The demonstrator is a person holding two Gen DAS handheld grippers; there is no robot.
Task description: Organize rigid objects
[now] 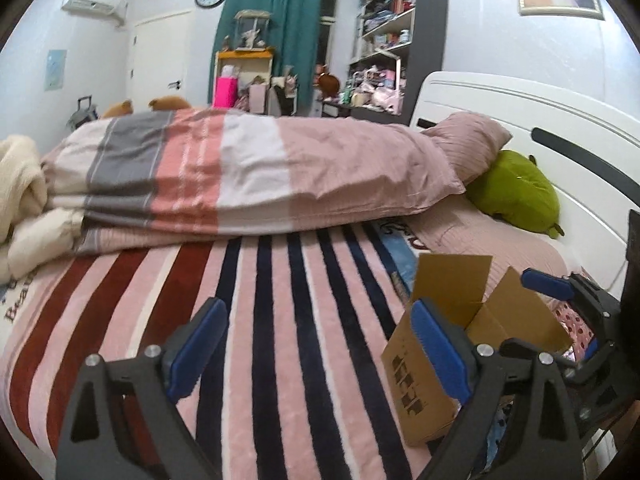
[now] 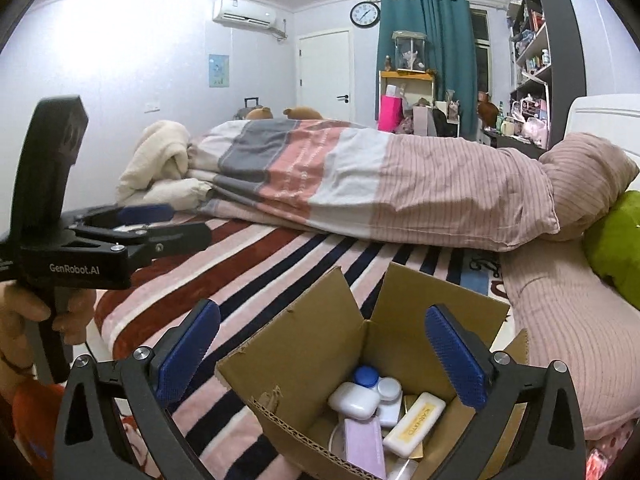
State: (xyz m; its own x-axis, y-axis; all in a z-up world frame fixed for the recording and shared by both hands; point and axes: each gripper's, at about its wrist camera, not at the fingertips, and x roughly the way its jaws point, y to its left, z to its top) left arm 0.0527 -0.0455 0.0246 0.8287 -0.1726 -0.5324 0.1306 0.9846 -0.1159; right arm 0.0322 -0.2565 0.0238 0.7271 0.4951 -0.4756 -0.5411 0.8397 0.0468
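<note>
Bed [image 1: 280, 320] looks bare of loose items, so I'd say I'm nearly done. Box [image 2: 320, 344] sits at 6 o'clock under my right gripper [image 2: 324, 356], cases [image 2: 354, 400] piled inside. Both it and my left gripper [image 1: 320, 348] are spread, holding nothing. Only the right view shows the box's contents.

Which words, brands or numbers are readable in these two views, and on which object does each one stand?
"GenRobot.AI": on the left gripper body.
"Bea...": on the striped blanket, cut off.
Pale yellow case in the cardboard box: print too small.
Box side: black print blurred.
Wall clock: numerals unreadable.
</note>
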